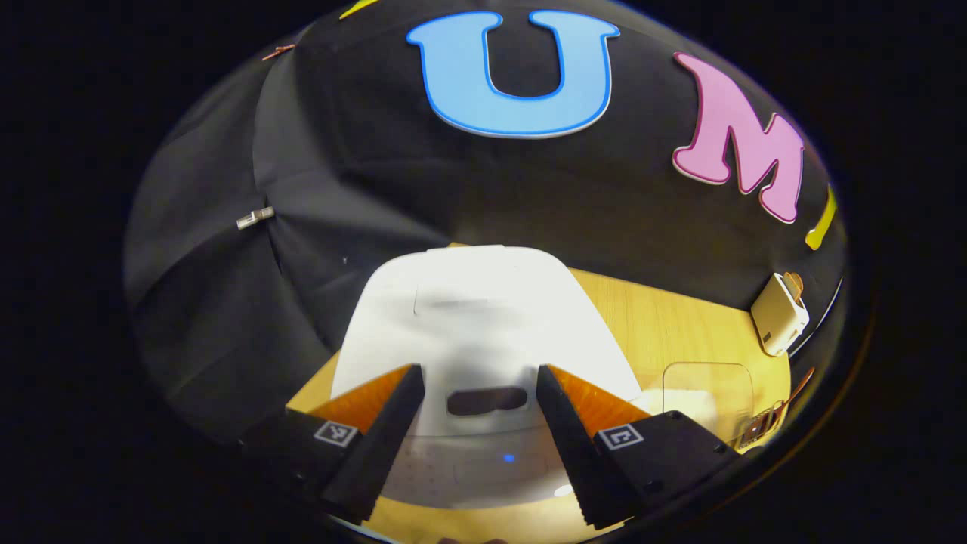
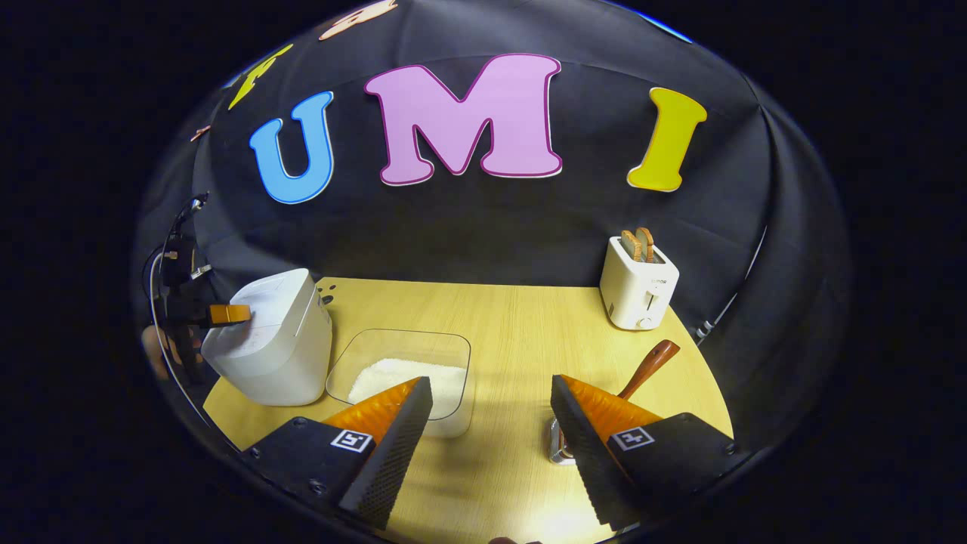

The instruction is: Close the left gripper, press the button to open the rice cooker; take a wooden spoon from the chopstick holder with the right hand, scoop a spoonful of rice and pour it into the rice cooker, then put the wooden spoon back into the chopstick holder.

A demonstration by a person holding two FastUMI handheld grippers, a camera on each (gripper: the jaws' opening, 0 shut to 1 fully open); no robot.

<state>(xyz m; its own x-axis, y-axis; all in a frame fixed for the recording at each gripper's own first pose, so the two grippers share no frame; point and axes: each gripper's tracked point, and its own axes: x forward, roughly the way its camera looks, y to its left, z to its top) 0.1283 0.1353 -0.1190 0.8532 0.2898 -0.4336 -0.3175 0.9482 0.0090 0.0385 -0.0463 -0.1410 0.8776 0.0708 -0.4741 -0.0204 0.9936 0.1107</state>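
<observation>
We judge the task barely begun: the rice cooker [image 2: 268, 344] at the table's [image 2: 514, 325] left edge has its lid down, and the wooden spoon [image 2: 646, 370] sits in its holder near the right edge. Our left gripper [image 1: 480, 404] hovers wide open above the cooker; our right gripper [image 2: 491, 423] is wide open, empty.
</observation>
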